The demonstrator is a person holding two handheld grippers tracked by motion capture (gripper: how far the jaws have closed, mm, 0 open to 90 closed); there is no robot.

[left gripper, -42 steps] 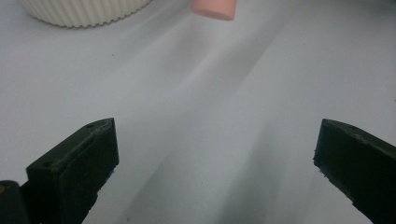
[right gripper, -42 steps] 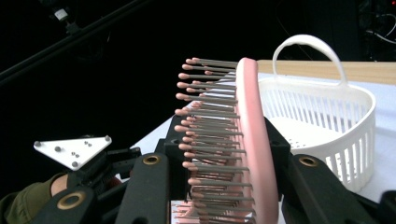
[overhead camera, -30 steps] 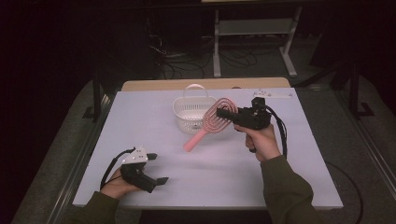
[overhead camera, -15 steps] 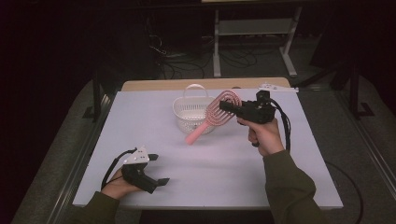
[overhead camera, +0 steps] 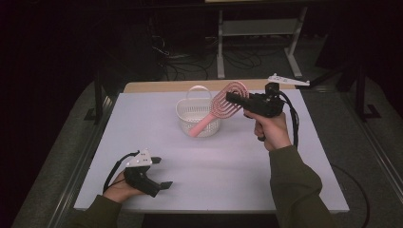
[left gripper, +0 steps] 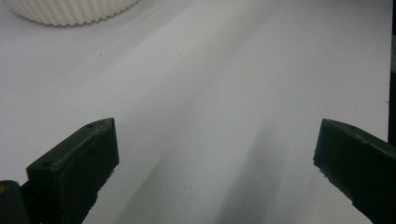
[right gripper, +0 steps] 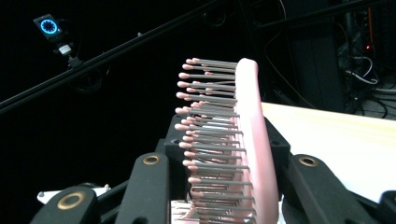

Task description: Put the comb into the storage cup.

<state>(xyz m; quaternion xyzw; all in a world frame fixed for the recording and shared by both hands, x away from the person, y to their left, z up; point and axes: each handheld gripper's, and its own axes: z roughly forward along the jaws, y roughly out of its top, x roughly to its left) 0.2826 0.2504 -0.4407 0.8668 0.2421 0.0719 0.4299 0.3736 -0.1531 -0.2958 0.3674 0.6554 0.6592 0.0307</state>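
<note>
Left gripper: it is sitting low at the near left part of the table, held in the person's left hand. Its jaws are standing wide apart with nothing between them; in the left gripper view its two black fingers are framing bare tabletop.

Table: its white surface is lying directly under the left gripper and spreading out ahead of it toward the basket.

Basket: a white ribbed basket with a loop handle is standing well ahead of the left gripper, and just to the left of and below the right gripper. In the left gripper view its ribbed wall is showing at the top left edge.

Hairbrush: a pink vented brush is hanging from the right gripper by its rounded head, with its handle slanting down and left in front of the basket. In the right gripper view its head is standing on edge between the jaws, with the bristles pointing left.

Right gripper: it is being held up above the table in the person's right hand, pointing left, and is clamping tight on the hairbrush head.
</note>
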